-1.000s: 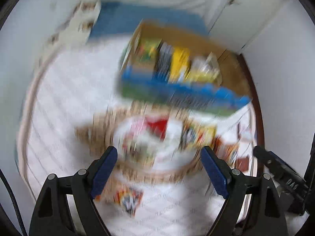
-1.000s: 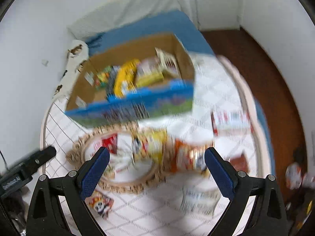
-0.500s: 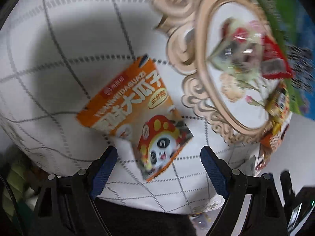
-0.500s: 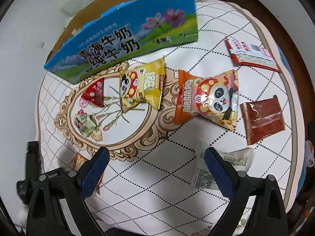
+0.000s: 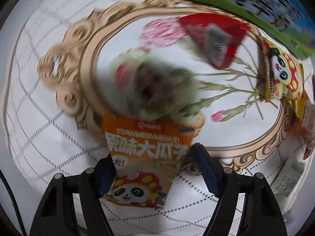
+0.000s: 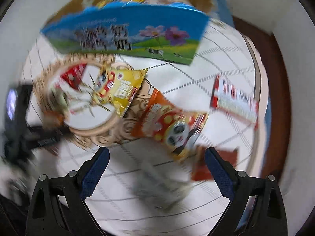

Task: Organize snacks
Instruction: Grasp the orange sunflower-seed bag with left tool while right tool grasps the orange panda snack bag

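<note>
An orange sunflower-seed packet (image 5: 141, 177) with a panda lies on the white tablecloth between the jaws of my left gripper (image 5: 152, 155). The jaws are closing; the left pad touches the packet's edge, while the right pad stands apart from it. Beyond it lie a blurred greenish packet (image 5: 149, 86) and a red triangular packet (image 5: 212, 37). My right gripper (image 6: 156, 153) is open above a blurred white packet (image 6: 163, 186). Ahead of it lie an orange panda packet (image 6: 171, 122) and a yellow packet (image 6: 118, 88).
A blue and green carton (image 6: 126, 31) holding several snacks stands at the table's far side. A red and white packet (image 6: 234, 100) and a reddish-brown packet (image 6: 216, 163) lie to the right. The round table's rim (image 6: 258, 78) curves along the right, with brown floor beyond.
My left gripper has come down over the orange seed packet, and its jaws have narrowed around it. The right gripper has sunk and rolled, with its jaws as wide as before.
</note>
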{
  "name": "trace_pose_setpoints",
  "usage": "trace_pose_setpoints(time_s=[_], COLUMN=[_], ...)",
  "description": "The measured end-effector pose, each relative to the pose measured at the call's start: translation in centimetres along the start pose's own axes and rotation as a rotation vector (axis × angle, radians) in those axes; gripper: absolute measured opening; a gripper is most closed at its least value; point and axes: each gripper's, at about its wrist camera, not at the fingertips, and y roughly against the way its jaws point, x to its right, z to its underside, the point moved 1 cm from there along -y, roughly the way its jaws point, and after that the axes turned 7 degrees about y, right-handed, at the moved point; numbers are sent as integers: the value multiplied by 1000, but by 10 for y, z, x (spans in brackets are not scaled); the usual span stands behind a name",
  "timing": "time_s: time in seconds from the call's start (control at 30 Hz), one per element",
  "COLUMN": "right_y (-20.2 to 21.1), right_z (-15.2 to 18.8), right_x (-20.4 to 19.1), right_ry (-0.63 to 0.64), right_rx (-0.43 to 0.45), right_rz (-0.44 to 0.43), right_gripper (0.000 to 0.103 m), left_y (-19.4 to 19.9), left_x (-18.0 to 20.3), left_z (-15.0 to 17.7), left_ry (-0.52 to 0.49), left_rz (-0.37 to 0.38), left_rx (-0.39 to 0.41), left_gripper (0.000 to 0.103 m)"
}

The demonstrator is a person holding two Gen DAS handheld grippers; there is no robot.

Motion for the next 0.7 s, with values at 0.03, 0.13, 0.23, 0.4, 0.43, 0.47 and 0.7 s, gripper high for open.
trace_pose_setpoints(time_s=[0.03, 0.13, 0.23, 0.4, 0.43, 0.47, 0.7], right_y=[-5, -28, -51, -80, -81, -78, -75], right_z=[-4, -15, -22, -34, -37, -41, -31], right_x=[-2, -12, -24, -24, -22, -15, 16], right_ry=[42, 197, 350, 381, 339, 251, -281], right_rx=[-19, -103, -162, -227, -225, -215, -200], right_rz=[14, 94, 179, 190, 166, 97, -344], right_gripper=[99, 99, 99, 79, 69, 68, 66], left_y=[0, -1, -3, -4, -5, -5, -10], left_x=[8, 19, 24, 21, 21, 21, -29], left_z=[1, 5, 7, 2, 3, 4, -5], left_ry=[-25, -36, -21, -5, -2, 1, 14], left_rz=[-19, -37, -24, -5, 0, 6, 43], left_rx=[11, 15, 5, -4, -4, -4, -15], left_gripper=[74, 74, 74, 76, 76, 76, 76])
